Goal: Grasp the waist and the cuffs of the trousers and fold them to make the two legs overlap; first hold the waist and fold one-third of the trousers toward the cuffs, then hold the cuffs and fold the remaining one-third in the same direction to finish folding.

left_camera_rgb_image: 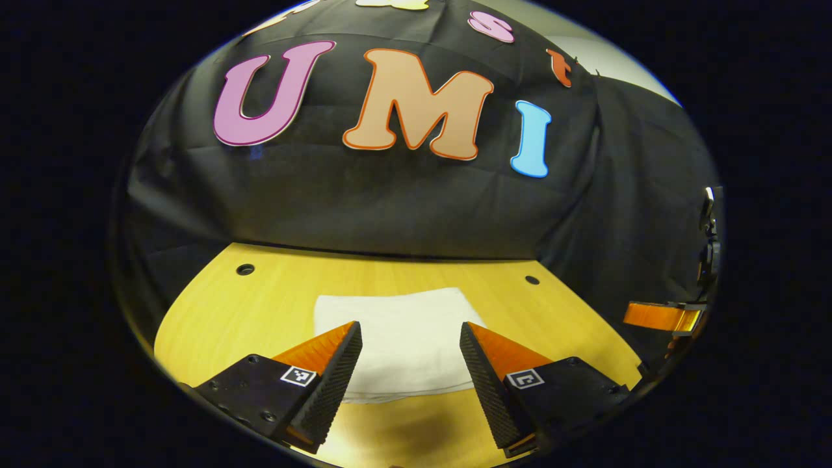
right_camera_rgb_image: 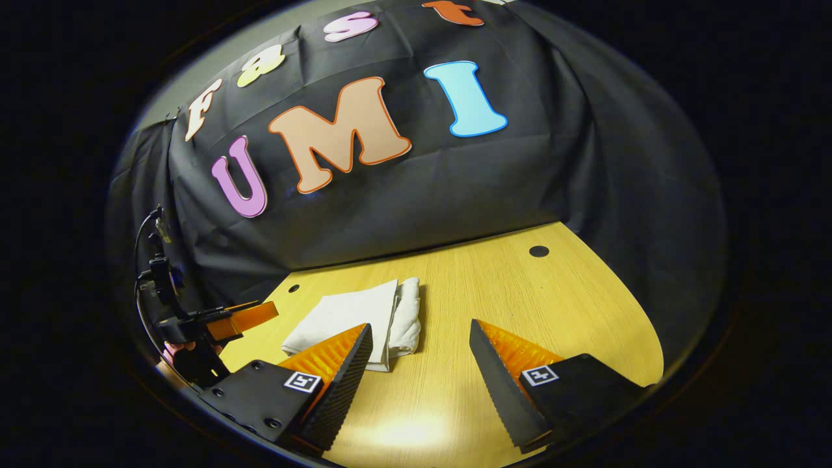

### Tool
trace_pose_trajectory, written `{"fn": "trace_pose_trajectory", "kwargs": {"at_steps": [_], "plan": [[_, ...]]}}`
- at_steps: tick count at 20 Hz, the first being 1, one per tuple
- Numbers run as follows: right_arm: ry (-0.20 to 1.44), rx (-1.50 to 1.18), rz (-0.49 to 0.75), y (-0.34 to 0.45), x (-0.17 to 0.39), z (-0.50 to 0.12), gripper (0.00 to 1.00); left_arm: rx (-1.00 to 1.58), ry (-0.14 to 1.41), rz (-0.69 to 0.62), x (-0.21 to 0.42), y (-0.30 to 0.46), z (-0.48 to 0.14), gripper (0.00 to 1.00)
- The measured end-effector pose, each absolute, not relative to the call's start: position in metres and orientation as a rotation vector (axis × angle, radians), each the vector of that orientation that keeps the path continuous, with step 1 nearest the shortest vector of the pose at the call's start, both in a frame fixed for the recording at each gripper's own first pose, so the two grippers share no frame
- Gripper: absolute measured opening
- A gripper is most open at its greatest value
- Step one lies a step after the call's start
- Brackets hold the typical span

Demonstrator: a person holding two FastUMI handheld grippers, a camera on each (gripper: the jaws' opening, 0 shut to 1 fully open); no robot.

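Trousers (left_camera_rgb_image: pixel 403 338) are lying folded into a compact pale stack at lower centre of the left gripper view, resting on the bench (left_camera_rgb_image: pixel 214 318). Left gripper (left_camera_rgb_image: pixel 411 364) and right gripper (right_camera_rgb_image: pixel 421 370) are hovering with fingers apart, gripping nothing. Any brushing pass is likely risking the loose top fold springing open.

Folded trousers (left_camera_rgb_image: pixel 396 338) of soft, matt, pale cloth lie on a table (left_camera_rgb_image: pixel 214 318) with a smooth, wood-grain top, lightly glossy where light pools near its front edge. Behind it hangs the booth wall (left_camera_rgb_image: pixel 364 208), matt black cloth with creases. The left gripper (left_camera_rgb_image: pixel 411 354) and the right gripper (right_camera_rgb_image: pixel 421 357) each show 2 fingers with ribbed, rough-looking inner pads (left_camera_rgb_image: pixel 338 383) and matt, plastic-like bodies fixed with small screws.
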State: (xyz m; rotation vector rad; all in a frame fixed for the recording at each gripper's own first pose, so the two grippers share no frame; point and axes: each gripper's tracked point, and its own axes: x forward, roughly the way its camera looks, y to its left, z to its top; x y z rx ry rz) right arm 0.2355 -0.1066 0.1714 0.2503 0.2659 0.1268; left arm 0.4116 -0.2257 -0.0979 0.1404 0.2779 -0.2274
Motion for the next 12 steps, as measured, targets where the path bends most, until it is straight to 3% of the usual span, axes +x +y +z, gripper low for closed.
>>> {"fn": "trace_pose_trajectory", "kwargs": {"at_steps": [12], "plan": [[0.219, 0.235, 0.158, -0.091, 0.207, 0.181, 0.96, 0.132, 0.291, -0.209, 0.371, -0.228, -0.108, 0.91]]}}
